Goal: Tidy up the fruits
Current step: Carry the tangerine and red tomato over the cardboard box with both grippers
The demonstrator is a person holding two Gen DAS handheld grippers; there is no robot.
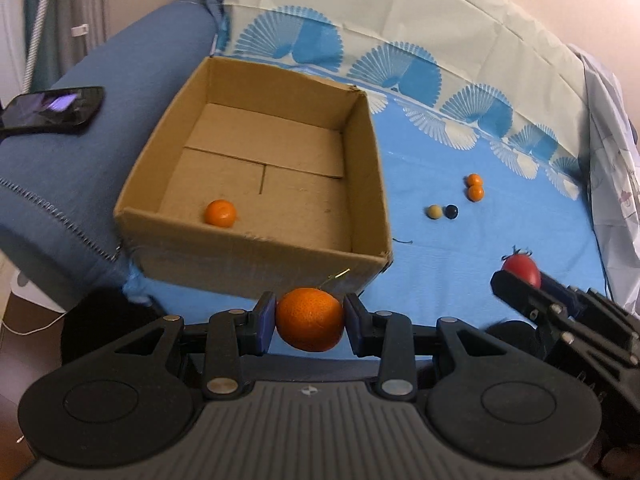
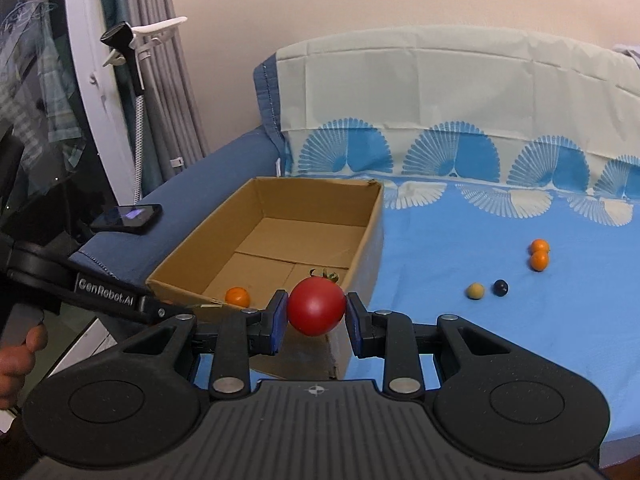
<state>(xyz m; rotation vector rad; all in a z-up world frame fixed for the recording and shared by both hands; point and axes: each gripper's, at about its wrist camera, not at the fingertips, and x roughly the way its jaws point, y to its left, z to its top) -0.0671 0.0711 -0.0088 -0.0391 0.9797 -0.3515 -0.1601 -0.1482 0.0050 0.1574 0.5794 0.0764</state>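
My left gripper (image 1: 310, 320) is shut on an orange mandarin (image 1: 310, 319), held just in front of the near wall of an open cardboard box (image 1: 256, 268). One small mandarin (image 1: 220, 213) lies inside the box by its near wall. My right gripper (image 2: 316, 312) is shut on a red tomato (image 2: 316, 306) with a green stem, at the box's (image 2: 368, 232) near right corner. In the left wrist view that tomato (image 1: 522, 270) and the right gripper (image 1: 520, 284) appear at the right. The left gripper's arm (image 2: 112, 296) crosses the right wrist view at the left.
Two small orange fruits (image 1: 475, 188), a beige ball (image 1: 434, 212) and a dark ball (image 1: 451, 211) lie on the blue patterned cloth (image 1: 460, 272) right of the box. A black phone (image 1: 52, 109) rests on the blue sofa arm (image 1: 80, 184). A hand (image 2: 16, 356) shows at the left.
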